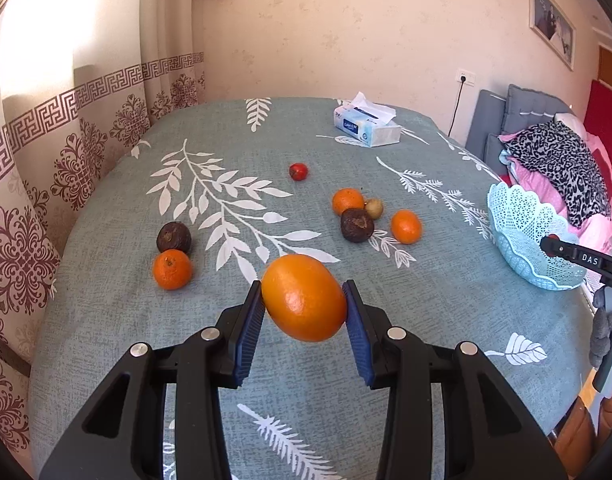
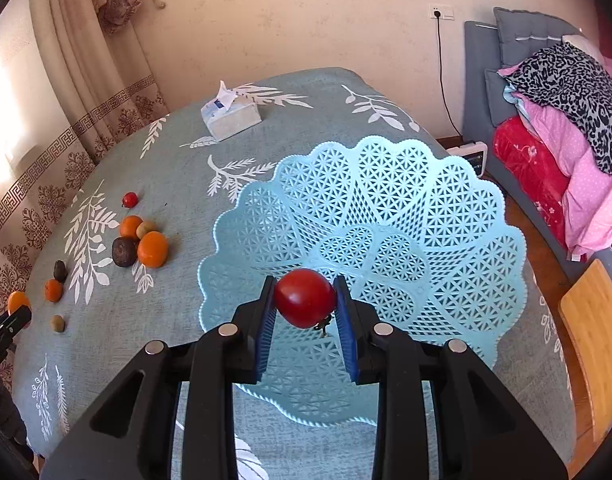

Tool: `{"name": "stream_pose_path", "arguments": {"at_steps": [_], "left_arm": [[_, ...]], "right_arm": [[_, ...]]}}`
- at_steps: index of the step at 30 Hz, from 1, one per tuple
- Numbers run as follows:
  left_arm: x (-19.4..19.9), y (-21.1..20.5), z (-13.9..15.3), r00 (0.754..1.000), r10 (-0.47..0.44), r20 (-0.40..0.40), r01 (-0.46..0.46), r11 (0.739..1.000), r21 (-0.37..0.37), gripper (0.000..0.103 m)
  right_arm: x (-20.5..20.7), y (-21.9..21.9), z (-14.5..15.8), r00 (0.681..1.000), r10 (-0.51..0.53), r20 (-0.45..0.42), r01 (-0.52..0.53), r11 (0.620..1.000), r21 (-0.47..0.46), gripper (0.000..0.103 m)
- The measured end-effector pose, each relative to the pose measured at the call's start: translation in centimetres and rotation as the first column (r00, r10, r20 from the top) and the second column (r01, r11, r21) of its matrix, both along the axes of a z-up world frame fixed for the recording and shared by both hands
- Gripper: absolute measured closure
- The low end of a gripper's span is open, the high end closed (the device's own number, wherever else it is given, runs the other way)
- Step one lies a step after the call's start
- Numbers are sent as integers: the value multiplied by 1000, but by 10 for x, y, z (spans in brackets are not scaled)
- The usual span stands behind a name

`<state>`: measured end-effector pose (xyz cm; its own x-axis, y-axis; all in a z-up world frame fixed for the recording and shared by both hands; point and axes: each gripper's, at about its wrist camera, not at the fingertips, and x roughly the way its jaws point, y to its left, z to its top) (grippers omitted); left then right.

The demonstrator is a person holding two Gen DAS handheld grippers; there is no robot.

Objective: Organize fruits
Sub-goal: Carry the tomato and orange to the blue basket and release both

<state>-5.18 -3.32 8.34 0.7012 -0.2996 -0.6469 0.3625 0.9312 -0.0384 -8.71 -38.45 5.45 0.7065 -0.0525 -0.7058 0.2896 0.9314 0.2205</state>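
My left gripper (image 1: 304, 302) is shut on a large orange (image 1: 303, 298) and holds it above the table. My right gripper (image 2: 304, 300) is shut on a red tomato (image 2: 304, 297), held over the near side of the empty light-blue lattice basket (image 2: 426, 200). The basket also shows at the right table edge in the left wrist view (image 1: 522, 232). Loose on the tablecloth lie several fruits: a small red tomato (image 1: 298, 171), oranges (image 1: 172, 269) (image 1: 348, 201) (image 1: 406, 226), dark brown fruits (image 1: 173, 237) (image 1: 357, 225) and a small tan one (image 1: 374, 208).
A tissue box (image 1: 366, 126) stands at the far side of the table (image 1: 145, 320). Curtains hang to the left. A bed with piled bedding (image 2: 566, 112) lies to the right, and a wooden chair (image 2: 598, 340) stands by the table's right edge.
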Motion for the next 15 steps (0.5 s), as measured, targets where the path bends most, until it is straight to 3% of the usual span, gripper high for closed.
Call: {"name": "stream_pose_path", "arguments": {"at_steps": [2, 4, 12, 15], "left_arm": [[-2, -12, 4, 1000, -22, 9, 22, 1000, 7, 63], [-4, -25, 8, 999, -47, 16, 47, 999, 14, 63], [-12, -89, 16, 985, -169, 34, 167, 985, 45, 63], [-11, -115, 17, 976, -218, 21, 217, 975, 47, 63]], "right_arm": [[-5, -9, -1, 1000, -23, 2, 23, 1000, 17, 69], [-10, -16, 0, 999, -50, 17, 50, 998, 33, 52], [-32, -32, 15, 985, -129, 118, 129, 992, 11, 50], [-41, -40, 21, 971, -178, 163, 179, 984, 9, 44]]}}
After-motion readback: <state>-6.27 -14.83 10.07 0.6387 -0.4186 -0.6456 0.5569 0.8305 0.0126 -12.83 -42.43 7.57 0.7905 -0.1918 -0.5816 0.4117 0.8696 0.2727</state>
